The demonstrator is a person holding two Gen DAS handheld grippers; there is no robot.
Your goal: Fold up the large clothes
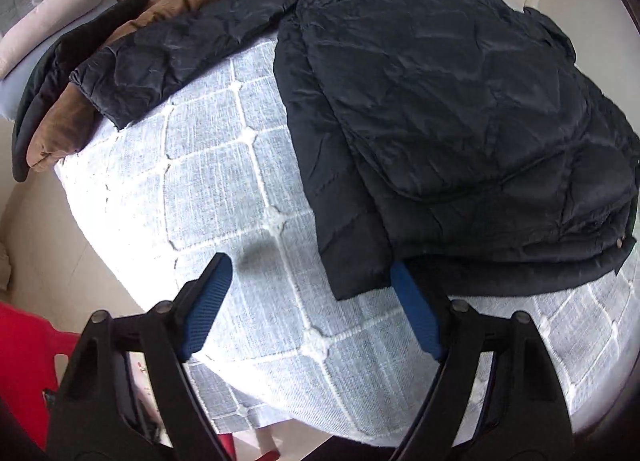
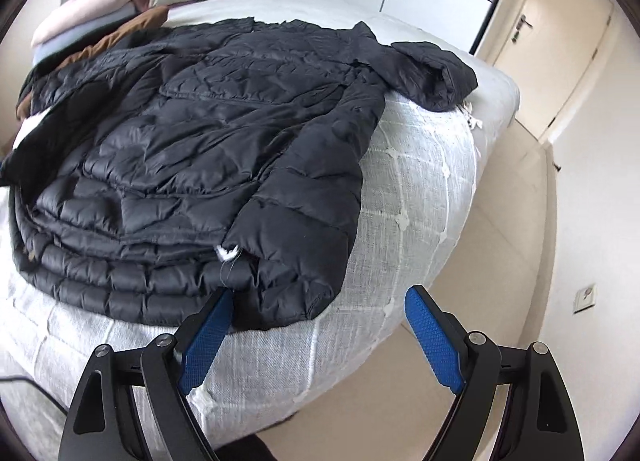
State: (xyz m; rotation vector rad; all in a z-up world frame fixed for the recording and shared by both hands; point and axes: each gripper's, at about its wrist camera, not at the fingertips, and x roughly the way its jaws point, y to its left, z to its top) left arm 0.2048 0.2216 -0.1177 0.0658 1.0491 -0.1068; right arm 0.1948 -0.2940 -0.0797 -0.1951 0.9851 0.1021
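A black puffer jacket [image 1: 440,109] lies spread on a bed covered with a white-grey checked blanket [image 1: 224,181]. In the left wrist view one sleeve [image 1: 172,57] stretches out to the left and a sleeve cuff [image 1: 356,261] lies folded along the body near me. My left gripper [image 1: 312,273] is open and empty, its right finger beside that cuff. In the right wrist view the jacket [image 2: 180,157] fills the left half, its near sleeve cuff [image 2: 296,285] by the blanket edge [image 2: 420,189]. My right gripper [image 2: 320,297] is open and empty, straddling that cuff.
A brown garment [image 1: 168,9] and a dark one [image 1: 44,93] lie at the bed's far left, with pillows [image 1: 60,9] behind. A red object [image 1: 24,361] stands at lower left. Beige floor [image 2: 500,301], a door [image 2: 560,41] and a wall socket [image 2: 585,297] are right of the bed.
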